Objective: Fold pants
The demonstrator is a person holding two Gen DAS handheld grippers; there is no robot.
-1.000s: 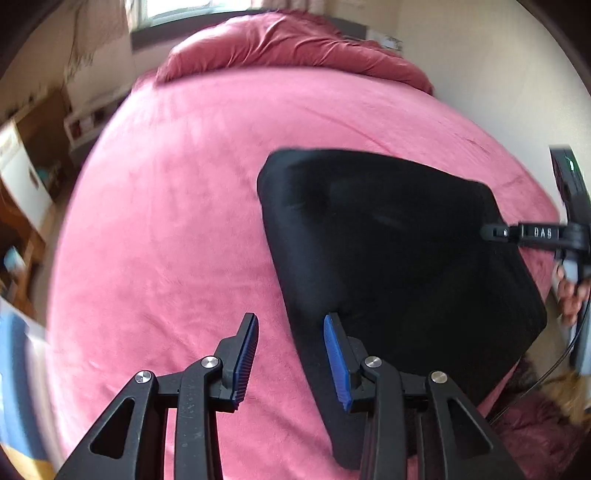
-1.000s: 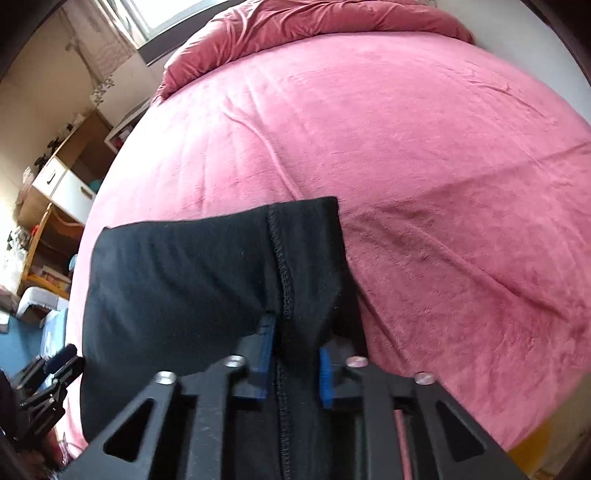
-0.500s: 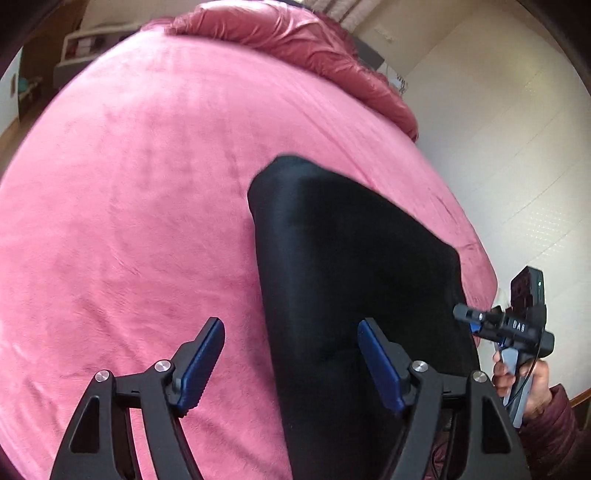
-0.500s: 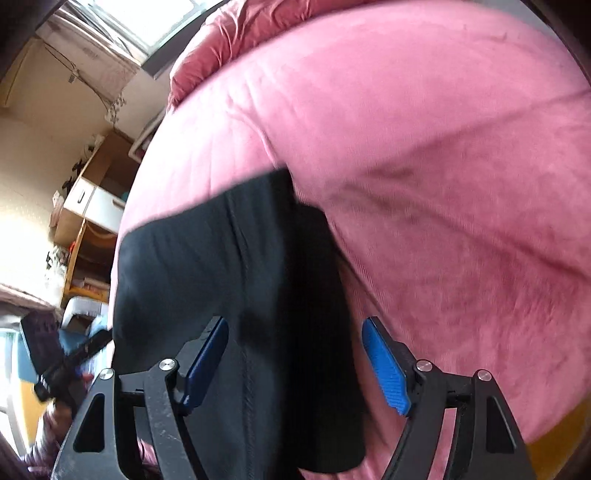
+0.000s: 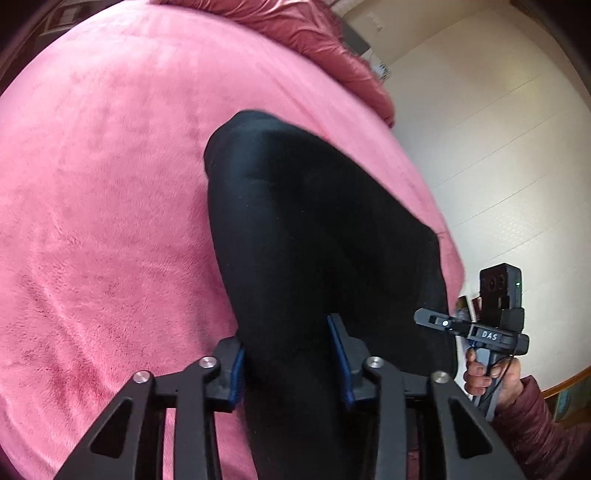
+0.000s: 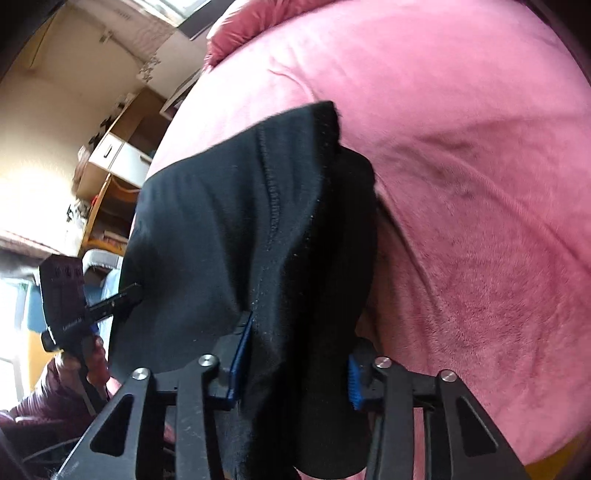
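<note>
The black pants (image 5: 314,236) lie folded in a thick pad on the pink bed (image 5: 92,221), near its edge. My left gripper (image 5: 288,360) has its jaws on either side of the near left end of the pants, with the cloth filling the gap. My right gripper (image 6: 295,354) likewise straddles the other end of the pants (image 6: 240,221), cloth between its blue pads (image 6: 355,384). Both sets of jaws stand fairly wide around the bunched fabric. The right gripper also shows in the left wrist view (image 5: 443,325), and the left gripper in the right wrist view (image 6: 125,295).
A rumpled pink duvet (image 5: 314,33) lies at the head of the bed. A white wall (image 5: 498,147) is to the right of the bed. Wooden shelves and drawers (image 6: 110,158) stand past the bed's left side.
Both grippers opened wide half a second ago, then moved down over the ends of the pants and narrowed around the cloth. The right gripper had let go of the seam it held.
</note>
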